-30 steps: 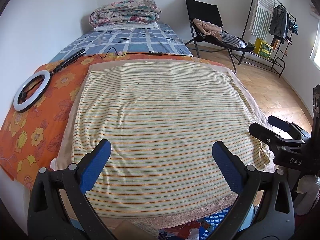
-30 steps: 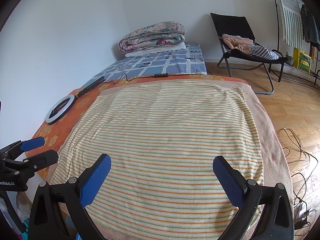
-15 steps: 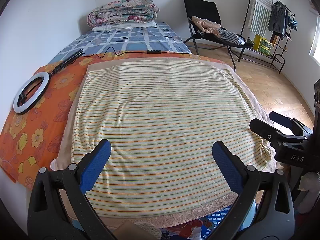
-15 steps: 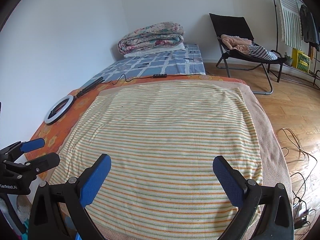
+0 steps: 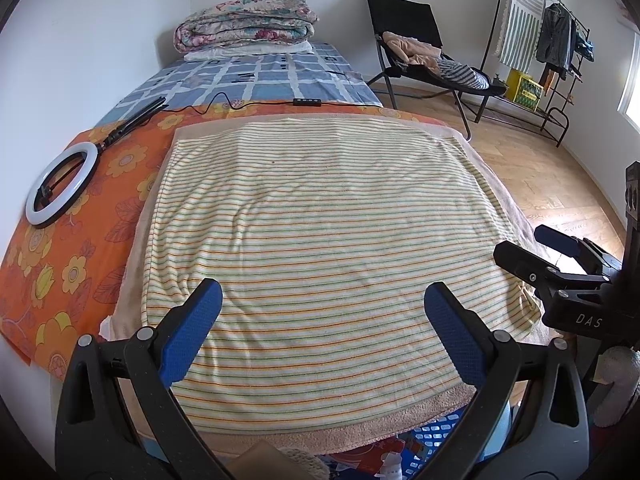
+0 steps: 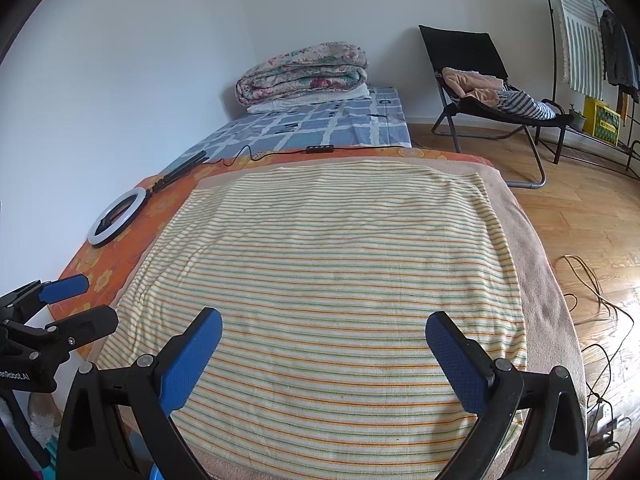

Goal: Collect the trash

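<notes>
Presently, both grippers hover above the near edge of a striped towel spread flat on a bed. Left gripper: jaws spread wide, blue pads well apart, nothing between them. Right gripper: likewise wide open and holding nothing. No trash can be made out on the towel surface in either view; the towel's whole expanse lies bare ahead of both claws. At the lower edge of the left view, below the towel's near hem, a blue basket with mixed items shows, contents too cramped to identify. Left border: an orange floral sheet carries a ring light near the wall. Far border: a cable and a folded quilt. Right border: the towel drops off toward wooden floor, with loose cables beside the bed and a black chair well apart.
</notes>
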Action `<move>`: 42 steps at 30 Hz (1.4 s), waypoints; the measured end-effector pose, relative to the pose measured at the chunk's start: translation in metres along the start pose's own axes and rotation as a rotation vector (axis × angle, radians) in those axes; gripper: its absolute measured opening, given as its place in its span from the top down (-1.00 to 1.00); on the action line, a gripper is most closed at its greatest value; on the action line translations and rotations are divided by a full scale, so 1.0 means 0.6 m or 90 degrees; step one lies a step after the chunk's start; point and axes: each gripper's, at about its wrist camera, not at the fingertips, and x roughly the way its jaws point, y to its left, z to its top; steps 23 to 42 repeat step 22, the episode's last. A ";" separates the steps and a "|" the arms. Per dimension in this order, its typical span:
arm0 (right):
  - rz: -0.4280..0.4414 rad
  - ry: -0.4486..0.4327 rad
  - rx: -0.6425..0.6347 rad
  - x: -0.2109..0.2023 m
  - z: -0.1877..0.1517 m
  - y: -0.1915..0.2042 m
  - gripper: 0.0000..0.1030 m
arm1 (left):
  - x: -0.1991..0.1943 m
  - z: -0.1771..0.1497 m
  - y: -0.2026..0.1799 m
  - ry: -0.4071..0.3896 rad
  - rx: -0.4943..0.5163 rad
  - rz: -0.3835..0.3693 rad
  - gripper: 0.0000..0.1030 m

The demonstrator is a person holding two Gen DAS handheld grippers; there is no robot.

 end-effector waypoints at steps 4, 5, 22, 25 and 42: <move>0.001 0.003 -0.002 0.001 -0.001 0.001 -0.99 | 0.004 0.000 0.003 0.005 -0.005 0.000 -0.99; 0.001 0.003 -0.002 0.002 -0.001 0.001 -0.99 | 0.003 -0.001 0.005 0.005 -0.005 0.000 -0.99; 0.000 0.005 -0.002 0.004 -0.002 0.002 -0.99 | 0.000 -0.006 0.008 -0.007 0.002 0.023 -0.99; 0.000 0.005 -0.002 0.004 -0.002 0.002 -0.99 | 0.000 -0.006 0.008 -0.007 0.002 0.023 -0.99; 0.000 0.005 -0.002 0.004 -0.002 0.002 -0.99 | 0.000 -0.006 0.008 -0.007 0.002 0.023 -0.99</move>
